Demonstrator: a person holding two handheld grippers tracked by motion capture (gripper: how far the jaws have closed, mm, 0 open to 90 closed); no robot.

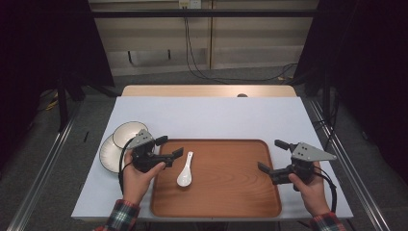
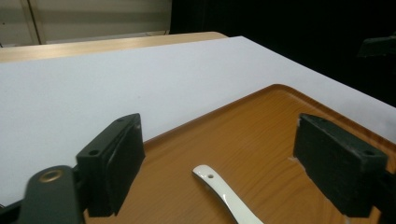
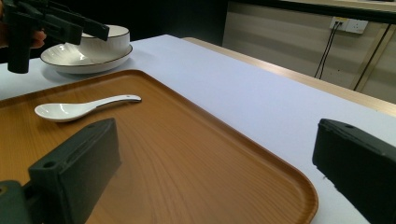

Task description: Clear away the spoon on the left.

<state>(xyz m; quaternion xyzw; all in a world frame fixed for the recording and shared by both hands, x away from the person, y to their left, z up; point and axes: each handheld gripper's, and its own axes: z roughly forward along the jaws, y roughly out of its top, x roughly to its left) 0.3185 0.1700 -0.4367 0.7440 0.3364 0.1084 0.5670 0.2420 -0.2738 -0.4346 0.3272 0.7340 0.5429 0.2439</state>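
Note:
A white ceramic spoon (image 1: 185, 171) lies on the left part of a wooden tray (image 1: 231, 190), its handle pointing away from me. My left gripper (image 1: 171, 147) hovers open at the tray's left rim, just left of the spoon handle. In the left gripper view the spoon handle (image 2: 223, 192) lies on the tray (image 2: 266, 133) between the open jaws. My right gripper (image 1: 273, 155) stands open over the tray's right edge, nothing between its jaws. From the right gripper view the spoon (image 3: 74, 108) lies far off across the tray (image 3: 187, 154).
A white bowl (image 1: 128, 132) with a dark rim sits on a white plate (image 1: 108, 155) left of the tray, behind my left hand. Both stand on the white table cover (image 1: 207, 118). In the right gripper view the bowl (image 3: 109, 38) and plate (image 3: 70, 61) appear behind the left gripper (image 3: 51, 23).

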